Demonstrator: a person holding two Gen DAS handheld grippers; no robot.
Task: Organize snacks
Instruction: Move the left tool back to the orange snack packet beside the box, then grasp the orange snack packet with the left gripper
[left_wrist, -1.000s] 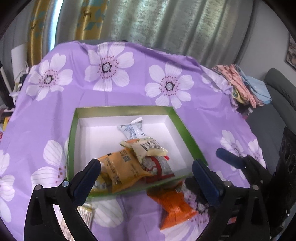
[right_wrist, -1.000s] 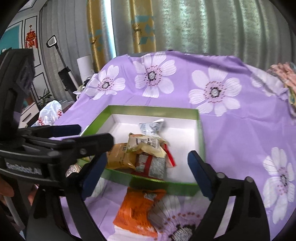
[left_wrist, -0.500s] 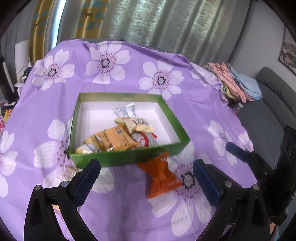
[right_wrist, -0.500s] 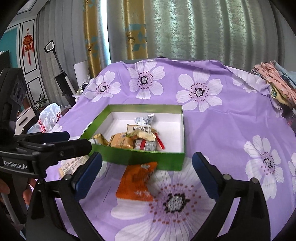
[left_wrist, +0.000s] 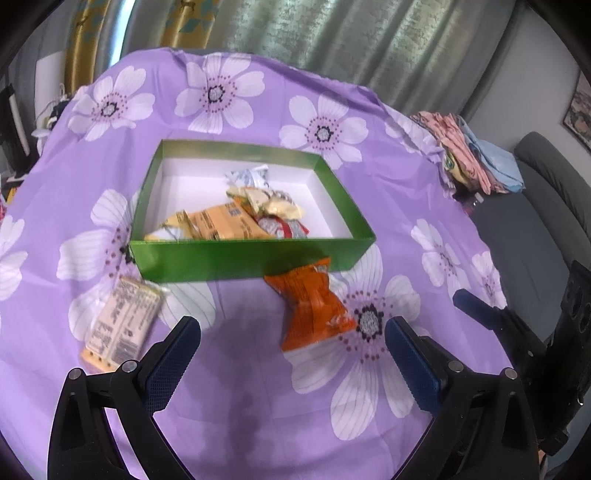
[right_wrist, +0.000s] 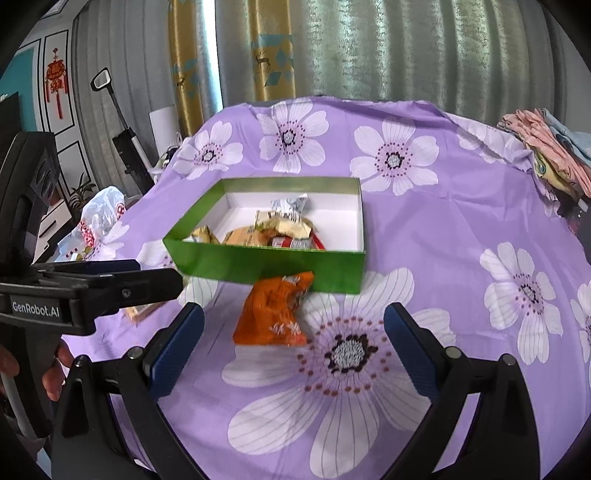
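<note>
Both jaws spread, empty. Left gripper (left_wrist: 291, 354) and right gripper (right_wrist: 293, 341) have backed off green box (left_wrist: 243, 258); orange packet (left_wrist: 314, 310) at frame centre and pale packet (left_wrist: 122, 325), lower left, now exposed, awaiting boxing.

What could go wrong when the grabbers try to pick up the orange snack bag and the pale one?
1. The orange snack bag lies right against the green box's front wall, so a finger might bump the box and push it.
2. The pale snack packet lies flat on the purple cloth; the left gripper could pinch cloth with it.
3. Both bags look crinkly and might slip from the open right gripper.
</note>
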